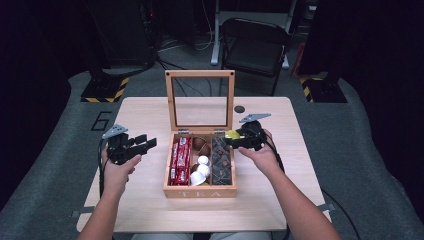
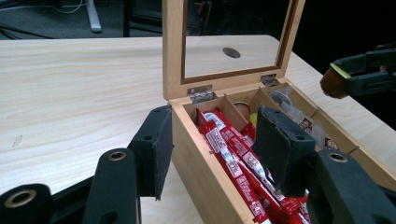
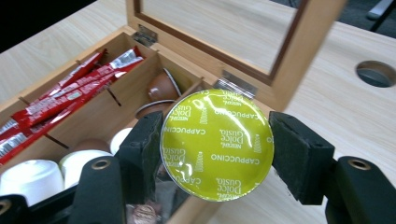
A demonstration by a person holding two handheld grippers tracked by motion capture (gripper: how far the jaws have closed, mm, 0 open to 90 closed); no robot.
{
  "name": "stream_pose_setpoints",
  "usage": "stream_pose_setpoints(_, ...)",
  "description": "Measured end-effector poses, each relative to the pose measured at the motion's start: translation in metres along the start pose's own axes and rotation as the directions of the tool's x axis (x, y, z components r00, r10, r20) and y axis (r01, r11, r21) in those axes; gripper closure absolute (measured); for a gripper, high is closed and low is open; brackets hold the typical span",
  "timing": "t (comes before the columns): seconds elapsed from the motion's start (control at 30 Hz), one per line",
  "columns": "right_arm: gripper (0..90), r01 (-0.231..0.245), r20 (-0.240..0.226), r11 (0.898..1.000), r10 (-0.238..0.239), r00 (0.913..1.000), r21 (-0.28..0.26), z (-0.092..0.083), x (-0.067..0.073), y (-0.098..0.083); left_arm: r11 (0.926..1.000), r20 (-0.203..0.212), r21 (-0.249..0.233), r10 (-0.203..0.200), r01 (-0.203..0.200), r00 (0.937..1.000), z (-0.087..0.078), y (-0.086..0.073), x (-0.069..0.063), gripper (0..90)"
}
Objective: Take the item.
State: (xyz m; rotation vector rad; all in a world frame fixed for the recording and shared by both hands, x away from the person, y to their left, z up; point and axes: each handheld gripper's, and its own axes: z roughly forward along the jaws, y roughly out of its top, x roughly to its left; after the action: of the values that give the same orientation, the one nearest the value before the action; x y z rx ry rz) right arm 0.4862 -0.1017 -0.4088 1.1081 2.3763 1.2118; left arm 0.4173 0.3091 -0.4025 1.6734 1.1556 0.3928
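A coffee capsule is gripped between the jaws of the right gripper, which are closed about halfway on its sides, and it is held in the air just above the right rear corner of the wooden box. The step in hand is judged to be the carrying of this capsule, either out of the box or towards one of its compartments; which of the two cannot be told from the pictures.

If it is being taken out, a bare patch of the counter beside the box is needed for setting it down. If it is being put in, the middle compartment, where white capsules and brown capsules already lie, is the likely place, and the capsule has to be lowered clear of the dividers and of the upright glass lid.

The left gripper is held near the left side of the box, and its jaws are partly open with nothing pressed between them. In the left gripper view one jaw stands outside the box wall and the other over the red sachets.

The capsule is round, with a shiny yellow-green foil top printed with the word cappuccino, and a brown body is seen beneath the foil in the left gripper view.
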Motion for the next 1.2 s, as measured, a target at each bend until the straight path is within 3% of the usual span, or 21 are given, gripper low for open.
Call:
stream_pose_setpoints(0.5, 37.3, -0.020, 0.098, 1.000, 0.020, 0.9949, -0.001, -0.013, -0.016, -0.026, 0.9999, 0.000, 0.011, 0.000, 0.000, 1.0000, 0.002, -0.002, 0.000, 46.9)
stream_pose_setpoints(0.67, 37.3, -0.050, 0.126, 0.999, 0.048, 0.9909, 0.008, -0.017, -0.026, -0.038, 1.0000, 0.001, 0.009, -0.001, 0.001, 1.0000, 0.002, -0.002, 0.000, 46.9)
stream_pose_setpoints(1.0, 37.3, -0.114, 0.195, 0.993, 0.108, 0.9748, 0.022, -0.021, -0.045, -0.071, 1.0000, 0.001, 0.009, -0.003, 0.003, 1.0000, 0.002, -0.002, 0.000, 46.9)
stream_pose_setpoints(1.2, 37.3, -0.133, 0.242, 0.990, 0.119, 0.9628, 0.041, -0.024, -0.053, -0.091, 1.0000, 0.001, 0.009, -0.003, 0.003, 1.0000, 0.002, -0.002, 0.000, 46.9)
